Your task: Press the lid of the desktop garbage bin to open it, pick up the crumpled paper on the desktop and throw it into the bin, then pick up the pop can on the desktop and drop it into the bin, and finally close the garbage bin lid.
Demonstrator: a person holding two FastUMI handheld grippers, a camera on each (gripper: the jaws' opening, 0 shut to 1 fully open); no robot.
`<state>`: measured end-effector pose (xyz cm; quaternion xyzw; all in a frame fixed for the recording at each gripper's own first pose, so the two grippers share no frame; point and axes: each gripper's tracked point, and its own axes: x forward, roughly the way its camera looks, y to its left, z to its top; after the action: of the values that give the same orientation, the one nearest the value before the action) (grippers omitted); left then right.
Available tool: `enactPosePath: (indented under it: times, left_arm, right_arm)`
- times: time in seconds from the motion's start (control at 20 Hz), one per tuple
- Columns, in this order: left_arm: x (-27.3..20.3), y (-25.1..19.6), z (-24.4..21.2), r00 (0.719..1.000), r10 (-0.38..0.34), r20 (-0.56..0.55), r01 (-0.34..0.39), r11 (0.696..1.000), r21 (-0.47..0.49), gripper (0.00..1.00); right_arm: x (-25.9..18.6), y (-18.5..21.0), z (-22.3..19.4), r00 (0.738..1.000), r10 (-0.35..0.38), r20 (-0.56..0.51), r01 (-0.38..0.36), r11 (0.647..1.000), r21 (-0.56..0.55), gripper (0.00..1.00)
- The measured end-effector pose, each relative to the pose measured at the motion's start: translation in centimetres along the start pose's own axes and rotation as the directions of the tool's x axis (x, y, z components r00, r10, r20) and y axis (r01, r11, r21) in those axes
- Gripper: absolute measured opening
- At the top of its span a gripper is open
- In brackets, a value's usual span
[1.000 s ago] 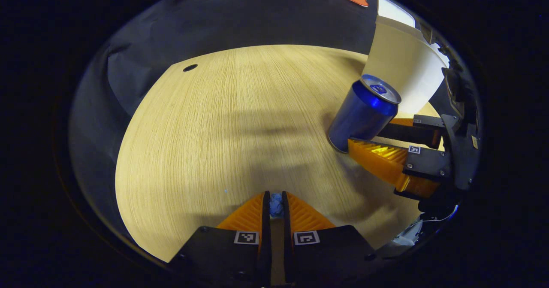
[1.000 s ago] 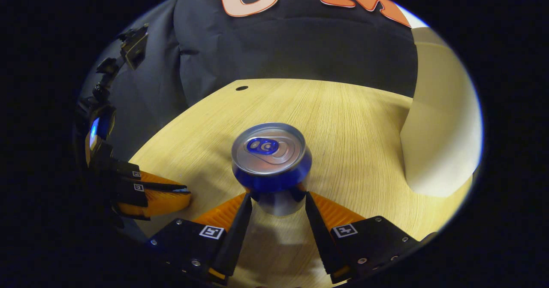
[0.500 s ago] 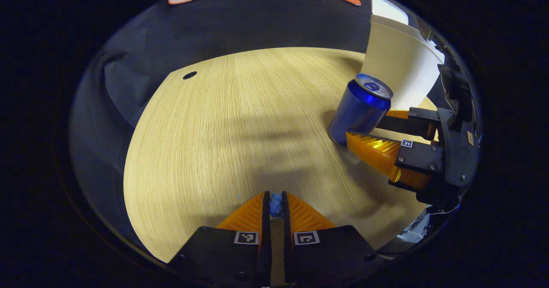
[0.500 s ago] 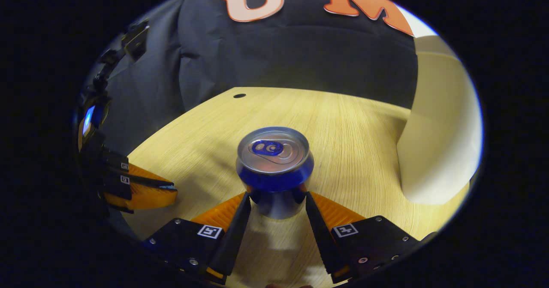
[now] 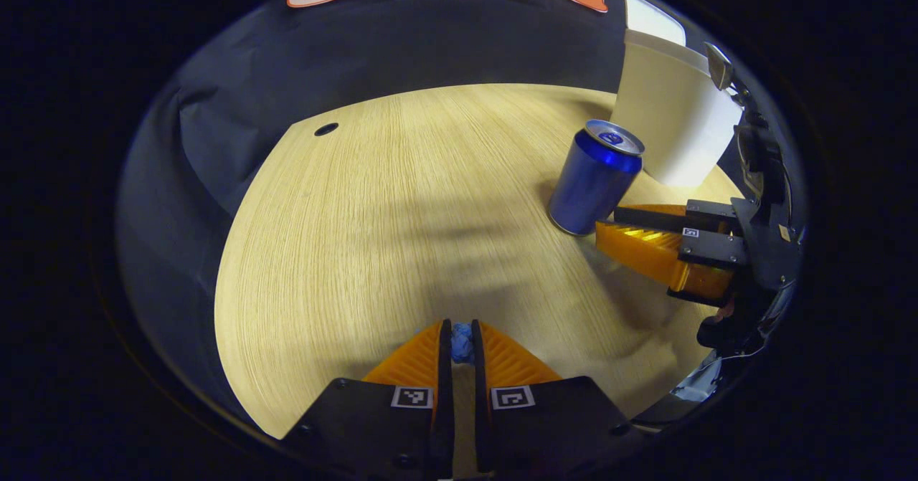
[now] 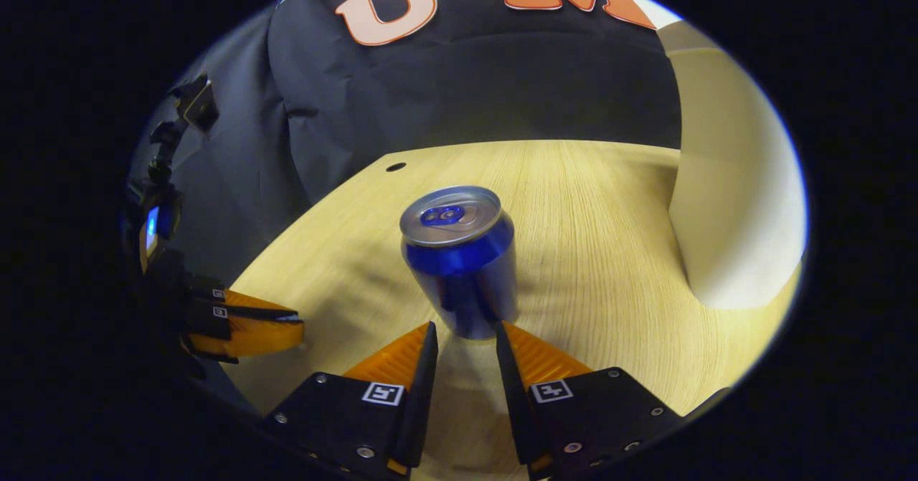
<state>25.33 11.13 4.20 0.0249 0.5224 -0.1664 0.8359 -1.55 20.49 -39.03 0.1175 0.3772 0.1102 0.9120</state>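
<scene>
Blue pop can (image 6: 461,262) stands upright (silver top) on table (image 6: 595,201).

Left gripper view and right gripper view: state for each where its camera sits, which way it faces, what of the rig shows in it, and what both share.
Left gripper view: rides the left gripper, facing forward and down over the wooden table; its own fingers, nearly closed on a small blue scrap, show at the bottom, the right gripper at right.
Right gripper view: rides the right gripper, facing the upright blue can just ahead of its open fingers; the left gripper at left.
Shared: table, can, pale bin, both grippers.
</scene>
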Motion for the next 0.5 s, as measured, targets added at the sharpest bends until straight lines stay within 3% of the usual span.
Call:
enactPosePath:
  times: [0.15, 0.2, 0.35, 0.5]
  left_arm:
    - [-0.2, 0.6, 0.1, 1.000, 0.009, -0.001, -0.009, 1.000, -0.008, 0.16]
    - [-0.3, 0.7, 0.0, 1.000, 0.012, -0.004, -0.012, 1.000, -0.010, 0.16]
    - [-0.6, 1.3, -0.5, 1.000, 0.022, -0.012, -0.022, 1.000, -0.018, 0.16]
    - [-0.6, 1.8, -0.8, 0.999, 0.036, -0.017, -0.036, 0.999, -0.021, 0.16]
  right_arm:
    - [0.0, 0.0, 0.4, 1.000, -0.023, 0.011, 0.023, 1.000, -0.012, 0.91]
    - [-0.3, 0.4, 1.3, 0.999, -0.012, 0.043, 0.013, 1.000, -0.017, 0.96]
    - [0.2, 1.1, 3.6, 0.990, 0.014, 0.138, -0.004, 0.997, -0.071, 0.98]
    - [1.6, 1.5, 2.9, 0.993, 0.033, 0.111, -0.025, 0.997, -0.074, 0.99]
